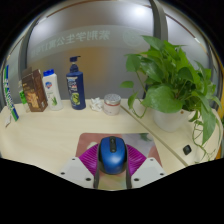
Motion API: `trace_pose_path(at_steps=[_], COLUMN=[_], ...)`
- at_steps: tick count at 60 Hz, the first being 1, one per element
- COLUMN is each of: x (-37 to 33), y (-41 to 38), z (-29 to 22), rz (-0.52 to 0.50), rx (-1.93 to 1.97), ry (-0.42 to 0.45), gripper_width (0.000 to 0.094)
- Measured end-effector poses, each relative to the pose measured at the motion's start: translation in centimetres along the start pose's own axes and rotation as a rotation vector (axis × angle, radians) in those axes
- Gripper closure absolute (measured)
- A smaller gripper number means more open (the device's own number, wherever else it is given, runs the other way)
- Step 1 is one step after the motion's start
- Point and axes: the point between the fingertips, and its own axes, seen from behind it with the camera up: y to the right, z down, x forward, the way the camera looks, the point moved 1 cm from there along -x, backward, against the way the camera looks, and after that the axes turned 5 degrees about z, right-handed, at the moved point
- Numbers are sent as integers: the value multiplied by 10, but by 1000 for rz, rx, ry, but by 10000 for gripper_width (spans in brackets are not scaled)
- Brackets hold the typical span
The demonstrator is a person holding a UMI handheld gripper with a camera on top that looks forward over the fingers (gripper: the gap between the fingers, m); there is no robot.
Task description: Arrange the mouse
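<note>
A blue computer mouse (112, 154) sits between my gripper's two fingers, and the magenta pads (90, 158) press against both of its sides. My gripper (112, 166) is shut on the mouse. Just beyond the mouse, a grey mouse mat (143, 143) lies on the pale wooden desk (50, 135). The mouse's underside is hidden, so I cannot tell whether it rests on the mat or is lifted.
At the back of the desk stand a green carton (33, 90), an orange-and-white carton (50, 88), a blue bottle (75, 84) and a small white cup (112, 102). A leafy plant (168, 75) in a white pot (170, 118) stands at the right.
</note>
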Motion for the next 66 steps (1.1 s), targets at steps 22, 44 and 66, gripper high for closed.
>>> trace_pose_path(at_steps=[22,44,66], x=[16,-131,-264], y=[19,24,22], z=[43,20,51], rz=[-31,38,80], rx=[10,-7,-53], ry=[-106,11,63], gripper_width=[80,84,85])
